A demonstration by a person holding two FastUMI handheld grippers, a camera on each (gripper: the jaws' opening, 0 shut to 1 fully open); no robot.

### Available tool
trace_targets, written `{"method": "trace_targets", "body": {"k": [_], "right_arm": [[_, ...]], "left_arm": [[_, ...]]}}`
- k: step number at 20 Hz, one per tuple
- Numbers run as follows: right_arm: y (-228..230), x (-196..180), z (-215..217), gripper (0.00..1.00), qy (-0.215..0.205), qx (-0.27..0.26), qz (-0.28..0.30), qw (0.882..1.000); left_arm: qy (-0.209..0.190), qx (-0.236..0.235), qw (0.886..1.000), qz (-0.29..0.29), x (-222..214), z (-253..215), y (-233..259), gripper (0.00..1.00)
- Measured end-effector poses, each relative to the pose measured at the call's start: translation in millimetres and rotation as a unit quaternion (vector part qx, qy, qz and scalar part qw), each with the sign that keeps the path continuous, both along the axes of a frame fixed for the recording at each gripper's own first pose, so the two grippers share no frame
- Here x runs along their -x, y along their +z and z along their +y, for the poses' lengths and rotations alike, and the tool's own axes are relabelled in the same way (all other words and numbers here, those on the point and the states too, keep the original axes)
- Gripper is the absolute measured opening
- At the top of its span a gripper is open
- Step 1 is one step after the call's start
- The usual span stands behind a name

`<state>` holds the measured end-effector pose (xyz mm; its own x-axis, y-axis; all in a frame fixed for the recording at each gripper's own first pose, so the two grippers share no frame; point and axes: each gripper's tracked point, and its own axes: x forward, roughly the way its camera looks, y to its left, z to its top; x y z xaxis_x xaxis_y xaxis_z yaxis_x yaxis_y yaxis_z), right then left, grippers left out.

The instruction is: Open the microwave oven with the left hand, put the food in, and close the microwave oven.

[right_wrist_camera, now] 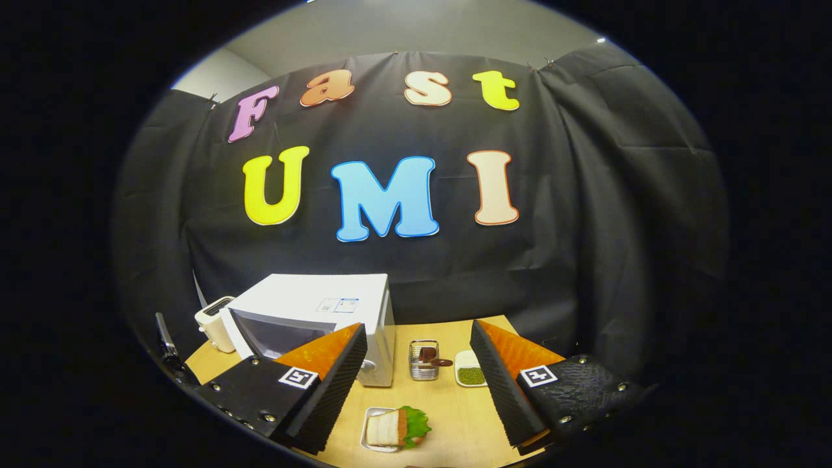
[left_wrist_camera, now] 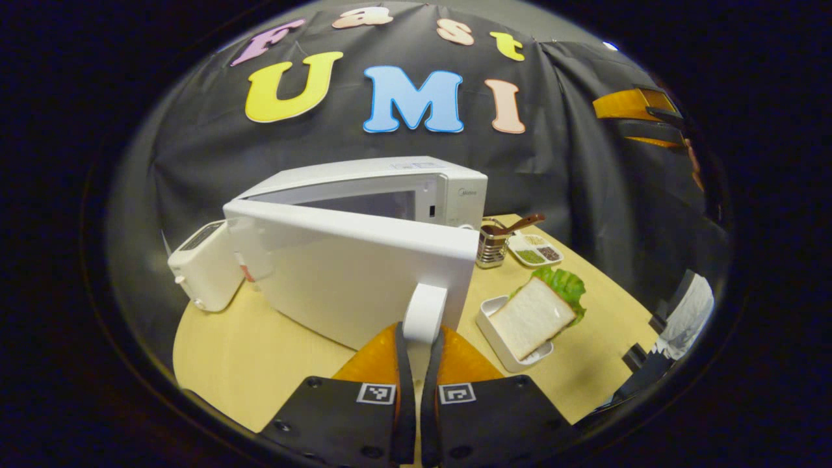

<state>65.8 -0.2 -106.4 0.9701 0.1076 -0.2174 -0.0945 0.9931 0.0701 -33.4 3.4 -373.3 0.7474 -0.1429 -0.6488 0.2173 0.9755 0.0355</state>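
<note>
Where door (left_wrist_camera: 364,273) swings, cavity (left_wrist_camera: 370,203) half-hidden

- The microwave oven (left_wrist_camera: 364,214) has a smooth white shell that looks like painted metal or plastic, faintly glossy; its door handle (left_wrist_camera: 426,312) is smooth white plastic.
- Left of the microwave oven, the toaster (left_wrist_camera: 205,270) is smooth white plastic.
- Right of it, the cutlery holder (left_wrist_camera: 492,247) is shiny wire metal.
- In front of it, the table (left_wrist_camera: 260,351) is pale, matt, wood-look.
- The sandwich tray (left_wrist_camera: 500,341) looks smooth, white, lightly glossy.
- Behind, the wall cloth (right_wrist_camera: 585,227) is matt and creased.
</note>
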Motion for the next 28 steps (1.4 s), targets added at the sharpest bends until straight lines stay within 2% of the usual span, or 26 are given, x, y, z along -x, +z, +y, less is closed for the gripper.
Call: {"method": "trace_targets", "body": {"k": [6,8,11,20,25,28], "right_arm": [[-10,30,35,0.97,0.012,-0.014,0.01,1.0],[-12,37,45,0.97,0.016,-0.014,0.013,1.0],[-15,44,57,0.97,0.022,-0.006,0.014,1.0],[-41,46,70,0.97,0.03,0.007,0.047,0.998],[-56,40,64,0.98,0.026,0.01,0.068,0.997],[-67,37,59,0.97,0.02,0.006,0.084,0.996]], "left_arm": [[0.035,-0.019,0.999,-0.001,63,79,17,0.1],[0.03,-0.01,0.999,-0.007,78,103,22,0.1],[0.018,-0.024,0.999,-0.011,94,143,28,0.1],[0.028,-0.023,0.999,-0.006,115,251,38,0.09],[0.037,-0.027,0.999,-0.007,115,287,41,0.09],[0.033,-0.024,0.999,-0.005,116,291,41,0.09]]}}
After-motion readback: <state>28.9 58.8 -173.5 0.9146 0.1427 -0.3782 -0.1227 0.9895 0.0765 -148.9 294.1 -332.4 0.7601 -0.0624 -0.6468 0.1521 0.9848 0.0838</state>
